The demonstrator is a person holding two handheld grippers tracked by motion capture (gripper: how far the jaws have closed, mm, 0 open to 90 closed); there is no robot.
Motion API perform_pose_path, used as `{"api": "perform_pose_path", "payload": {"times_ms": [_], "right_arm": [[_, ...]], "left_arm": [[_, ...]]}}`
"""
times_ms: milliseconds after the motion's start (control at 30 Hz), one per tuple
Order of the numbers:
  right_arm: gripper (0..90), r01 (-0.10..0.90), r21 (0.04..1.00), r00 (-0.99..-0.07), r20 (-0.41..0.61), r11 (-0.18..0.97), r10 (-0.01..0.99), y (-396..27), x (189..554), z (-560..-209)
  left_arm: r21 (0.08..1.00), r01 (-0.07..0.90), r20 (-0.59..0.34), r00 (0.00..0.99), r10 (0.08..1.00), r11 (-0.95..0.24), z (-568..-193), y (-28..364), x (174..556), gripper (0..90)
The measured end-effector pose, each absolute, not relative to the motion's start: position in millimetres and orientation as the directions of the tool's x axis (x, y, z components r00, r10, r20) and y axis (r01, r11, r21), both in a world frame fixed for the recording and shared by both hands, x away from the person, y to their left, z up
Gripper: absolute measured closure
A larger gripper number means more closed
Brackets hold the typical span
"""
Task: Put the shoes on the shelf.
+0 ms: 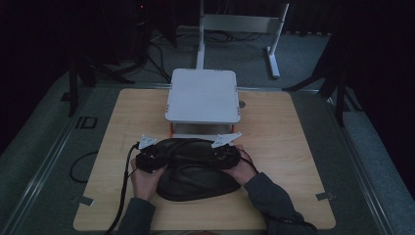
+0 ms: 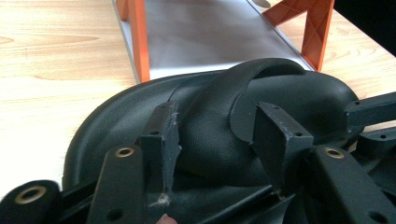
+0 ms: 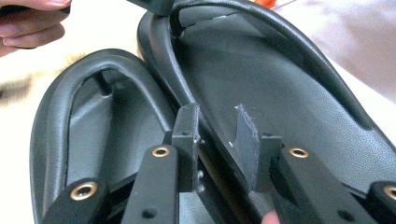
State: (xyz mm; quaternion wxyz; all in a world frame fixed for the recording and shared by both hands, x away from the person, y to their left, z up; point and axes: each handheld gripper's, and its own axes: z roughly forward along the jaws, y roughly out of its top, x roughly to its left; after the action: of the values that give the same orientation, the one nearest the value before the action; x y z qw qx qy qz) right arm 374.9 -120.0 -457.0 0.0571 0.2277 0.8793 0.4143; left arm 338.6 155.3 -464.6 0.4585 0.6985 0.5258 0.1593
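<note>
Two black flip-flop sandals (image 1: 195, 169) are lying side by side on the wooden desk (image 1: 122, 127), just in front of a white stand with orange legs (image 1: 203, 95).

The left hand-held gripper (image 1: 148, 157) is being held at the left end of the sandals. In the left gripper view its jaws are seen part-way closed around the raised strap (image 2: 224, 116) of the far sandal; the left pad is pressing against the strap, while contact at the right pad cannot be told for certain.

The right hand-held gripper (image 1: 226, 155) is being held at the right end of the sandals. In the right gripper view its jaws are standing at a narrow gap astride the rim of the far sandal (image 3: 280, 93), with the sole edge lying between the fingertips (image 3: 187, 135); a firm pinch cannot be confirmed.

The high view is giving the overall layout: both hands, the trailing cables and the stand's white top. The left gripper view is adding the grey lower shelf (image 2: 205, 37) under the stand. The right gripper view is showing the near sandal (image 3: 84, 121) beside the far one and the fingers of the other hand (image 3: 28, 25).
</note>
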Motion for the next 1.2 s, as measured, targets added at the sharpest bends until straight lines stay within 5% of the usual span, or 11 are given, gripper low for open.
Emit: {"api": "perform_pose_path", "payload": {"times_ms": [267, 400, 600, 700, 900, 1200], "right_arm": [[69.9, 0.35, 0.747, -0.9, 0.101, 0.566, 0.423, -120, 381, -461], [82.4, 0.343, 0.735, -0.91, 0.104, 0.585, 0.402, -121, 380, -460], [84.4, 0.338, 0.737, -0.907, 0.09, 0.585, 0.411, -129, 376, -459], [81.7, 0.338, 0.746, -0.904, 0.087, 0.574, 0.419, -134, 374, -459], [50.8, 0.3, 0.763, -0.925, 0.088, 0.572, 0.369, -138, 370, -456], [55.2, 0.265, 0.725, -0.935, 0.033, 0.635, 0.352, -124, 371, -473]], "left_arm": [[0.804, 0.595, -0.297, 0.413, 0.861, -0.008, -465, 151, 342, 49.2], [0.8, 0.599, -0.313, 0.424, 0.85, -0.004, -464, 151, 340, 50.0], [0.802, 0.597, -0.317, 0.447, 0.837, -0.015, -464, 145, 341, 51.3], [0.803, 0.596, -0.312, 0.452, 0.836, -0.022, -463, 142, 341, 51.1], [0.804, 0.595, -0.31, 0.448, 0.839, -0.021, -464, 142, 341, 51.0], [0.806, 0.591, -0.309, 0.458, 0.833, -0.026, -463, 142, 340, 51.5]]}}
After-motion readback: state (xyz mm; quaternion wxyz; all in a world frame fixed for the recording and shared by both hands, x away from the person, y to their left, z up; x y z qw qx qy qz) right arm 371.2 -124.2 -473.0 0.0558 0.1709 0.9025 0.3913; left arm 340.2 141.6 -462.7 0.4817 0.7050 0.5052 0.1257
